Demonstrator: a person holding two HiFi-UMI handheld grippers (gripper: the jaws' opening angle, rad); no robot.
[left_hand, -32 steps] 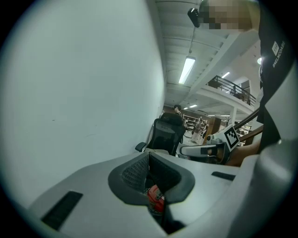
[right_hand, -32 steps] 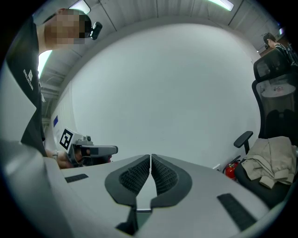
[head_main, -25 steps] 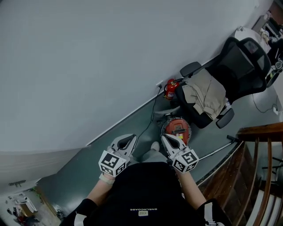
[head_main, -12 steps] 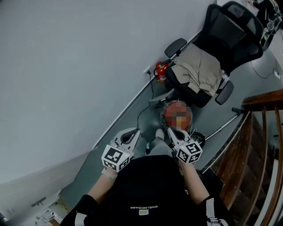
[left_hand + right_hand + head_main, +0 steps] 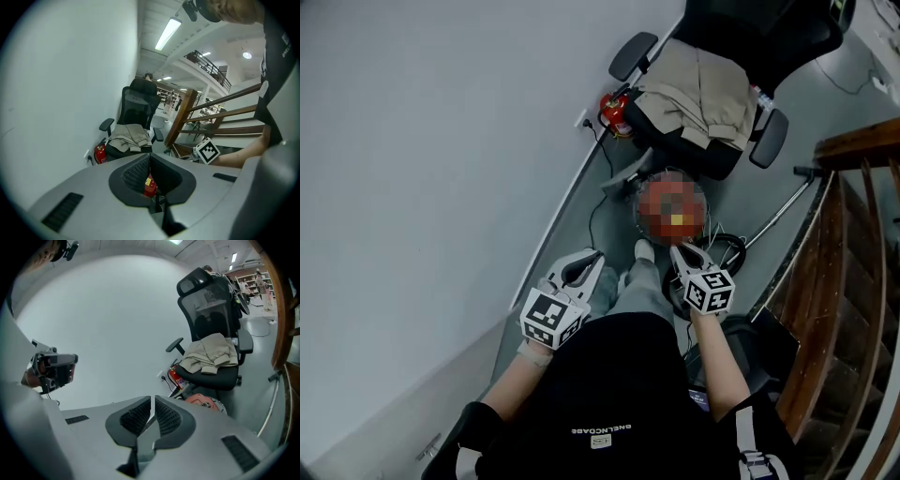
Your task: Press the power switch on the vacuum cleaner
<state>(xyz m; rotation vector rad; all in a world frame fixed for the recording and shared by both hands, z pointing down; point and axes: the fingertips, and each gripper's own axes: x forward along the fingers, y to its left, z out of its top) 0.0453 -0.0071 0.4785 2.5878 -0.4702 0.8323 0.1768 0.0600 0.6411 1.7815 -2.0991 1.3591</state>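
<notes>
The vacuum cleaner is a round red canister on the grey floor, partly under a mosaic patch in the head view. My right gripper is shut and empty, its tips just short of the canister's near edge. My left gripper is also shut and empty, off to the canister's left over the floor. In the right gripper view the vacuum cleaner shows beyond the closed jaws. In the left gripper view a sliver of the red vacuum cleaner shows below the closed jaws. The power switch itself is not discernible.
A black office chair with a beige garment stands behind the vacuum. A red fire extinguisher sits by the white wall. A metal wand and black hose lie to the right. A wooden stair railing borders the right side.
The view has moved forward and down: the vacuum and chair now lie closer and higher in frame. Both grippers have come nearer the canister, the right one almost at its edge.
</notes>
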